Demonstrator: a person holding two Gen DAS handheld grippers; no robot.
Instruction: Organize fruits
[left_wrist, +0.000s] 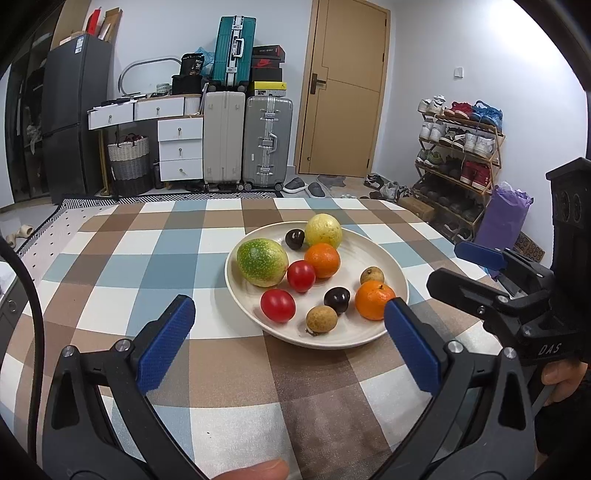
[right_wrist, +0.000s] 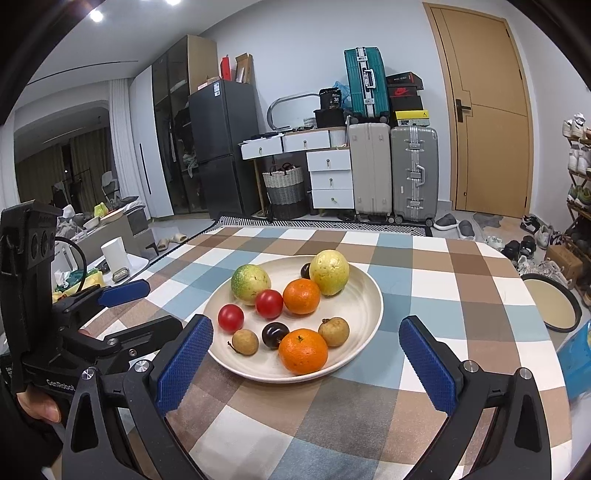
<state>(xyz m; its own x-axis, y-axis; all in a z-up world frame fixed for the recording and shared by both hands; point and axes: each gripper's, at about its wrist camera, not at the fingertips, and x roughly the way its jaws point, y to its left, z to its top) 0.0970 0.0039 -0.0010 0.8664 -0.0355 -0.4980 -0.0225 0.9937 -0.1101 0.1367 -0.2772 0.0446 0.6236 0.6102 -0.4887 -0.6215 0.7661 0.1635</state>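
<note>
A cream plate (left_wrist: 391, 275) (right_wrist: 364, 301) on the checked tablecloth holds several fruits: a green guava (left_wrist: 261, 262) (right_wrist: 250, 283), a yellow guava (left_wrist: 324, 230) (right_wrist: 329, 272), two oranges (left_wrist: 373, 300) (right_wrist: 303, 350), two red tomatoes (left_wrist: 277, 305) (right_wrist: 231, 318), dark plums (left_wrist: 337, 300) (right_wrist: 275, 334) and brown longans (left_wrist: 321, 319) (right_wrist: 245, 342). My left gripper (left_wrist: 290, 345) is open and empty, just in front of the plate. My right gripper (right_wrist: 306, 363) is open and empty, jaws either side of the plate's near rim. Each gripper shows in the other's view, the right (left_wrist: 461, 266) and the left (right_wrist: 147, 310).
The checked table (left_wrist: 147, 258) (right_wrist: 443, 266) extends around the plate. A round black-rimmed tray (right_wrist: 550, 304) and a blue object (right_wrist: 578, 354) lie at the table's right edge. Suitcases (left_wrist: 251, 147), drawers, a shoe rack (left_wrist: 458, 155) and a door stand beyond.
</note>
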